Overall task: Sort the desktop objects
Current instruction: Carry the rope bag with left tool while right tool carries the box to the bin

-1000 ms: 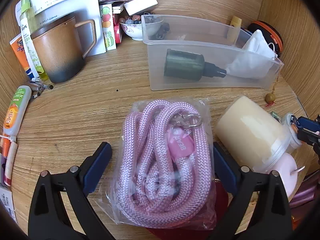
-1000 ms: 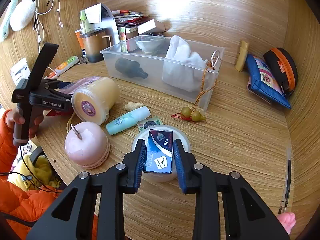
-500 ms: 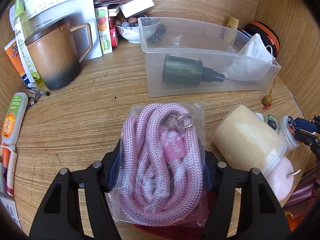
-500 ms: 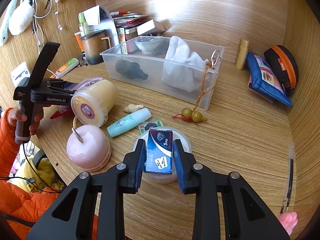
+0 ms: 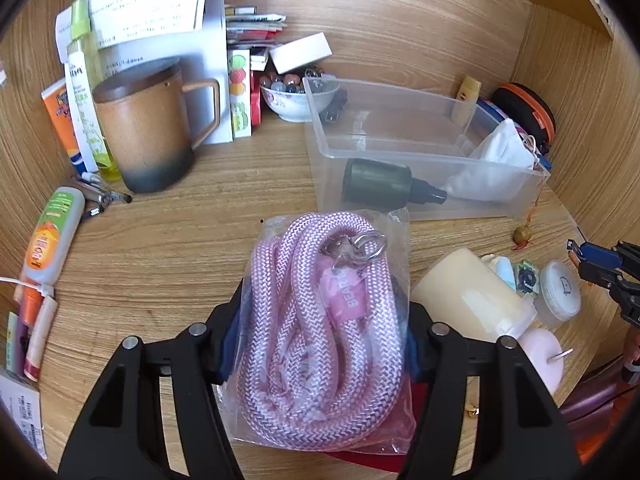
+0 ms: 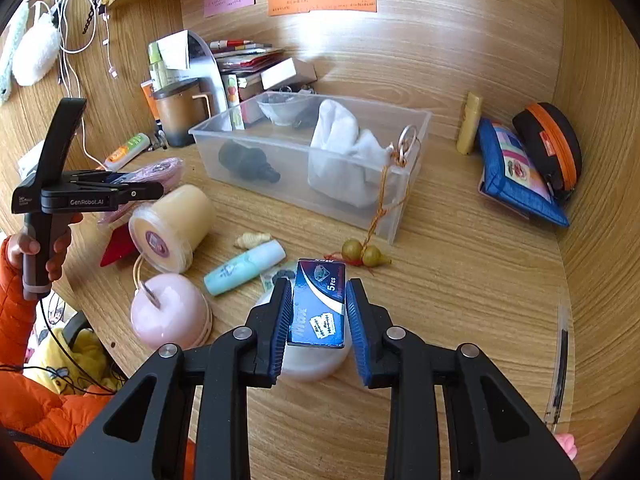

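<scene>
Pink rope: a coiled cord in a clear plastic bag (image 5: 326, 332), pinched between the fingers of my left gripper (image 5: 320, 344) — pads pressed into both sides of the bag.
Rope's place: in front of the clear plastic bin (image 5: 420, 160), beside the cream jar (image 5: 468, 296) lying on its side; whether the bag is clear of the wooden desk (image 5: 160, 248) I cannot tell.
Blue box: a small carton marked "5 Pcs" (image 6: 318, 306), clamped between the pads of my right gripper (image 6: 318, 320), over a white round tub (image 6: 312, 364).
Bin contents: a dark green bottle (image 5: 384, 186) lying flat, a white cloth (image 5: 492, 168) at the far end.
Near my right fingers: a mint tube (image 6: 244, 268), a pink dome (image 6: 170, 312) — both on the desk.
</scene>
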A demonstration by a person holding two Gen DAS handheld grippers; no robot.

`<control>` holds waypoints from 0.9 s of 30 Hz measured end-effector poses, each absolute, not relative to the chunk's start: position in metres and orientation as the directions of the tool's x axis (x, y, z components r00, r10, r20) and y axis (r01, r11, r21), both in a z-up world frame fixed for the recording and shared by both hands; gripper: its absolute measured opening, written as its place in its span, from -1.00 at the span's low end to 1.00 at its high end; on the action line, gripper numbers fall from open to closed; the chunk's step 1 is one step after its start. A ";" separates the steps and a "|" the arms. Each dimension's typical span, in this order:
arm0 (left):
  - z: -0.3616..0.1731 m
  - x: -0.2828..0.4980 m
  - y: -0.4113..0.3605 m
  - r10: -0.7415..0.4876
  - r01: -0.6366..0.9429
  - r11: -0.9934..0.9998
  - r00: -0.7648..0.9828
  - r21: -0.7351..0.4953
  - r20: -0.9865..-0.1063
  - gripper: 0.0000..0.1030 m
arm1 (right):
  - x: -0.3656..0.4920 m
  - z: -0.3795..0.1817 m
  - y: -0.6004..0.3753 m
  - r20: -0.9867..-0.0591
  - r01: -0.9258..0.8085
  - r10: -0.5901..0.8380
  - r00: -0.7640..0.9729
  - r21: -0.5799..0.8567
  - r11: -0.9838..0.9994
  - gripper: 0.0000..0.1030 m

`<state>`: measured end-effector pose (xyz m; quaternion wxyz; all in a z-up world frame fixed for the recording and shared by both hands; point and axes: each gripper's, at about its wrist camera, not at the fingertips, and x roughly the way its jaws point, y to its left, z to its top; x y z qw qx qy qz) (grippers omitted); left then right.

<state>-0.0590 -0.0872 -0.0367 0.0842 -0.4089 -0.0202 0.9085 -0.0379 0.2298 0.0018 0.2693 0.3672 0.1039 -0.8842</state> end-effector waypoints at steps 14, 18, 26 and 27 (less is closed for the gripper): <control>-0.011 -0.061 -0.089 0.165 -0.145 -0.986 -0.718 -0.087 -0.676 0.19 | -0.053 0.027 0.234 -0.679 0.523 -0.373 -0.633 -0.019 -0.852 -0.51; -0.001 -0.066 -0.088 0.172 -0.153 -0.984 -0.729 -0.088 -0.663 0.19 | -0.060 0.037 0.233 -0.664 0.516 -0.368 -0.651 -0.032 -0.856 -0.51; 0.019 -0.074 -0.087 0.210 -0.176 -0.977 -0.749 -0.117 -0.629 0.19 | -0.073 0.054 0.226 -0.645 0.511 -0.357 -0.676 -0.062 -0.857 -0.51; 0.021 -0.075 -0.087 0.215 -0.179 -0.976 -0.751 -0.120 -0.624 0.19 | -0.075 0.056 0.224 -0.642 0.509 -0.353 -0.681 -0.068 -0.858 -0.50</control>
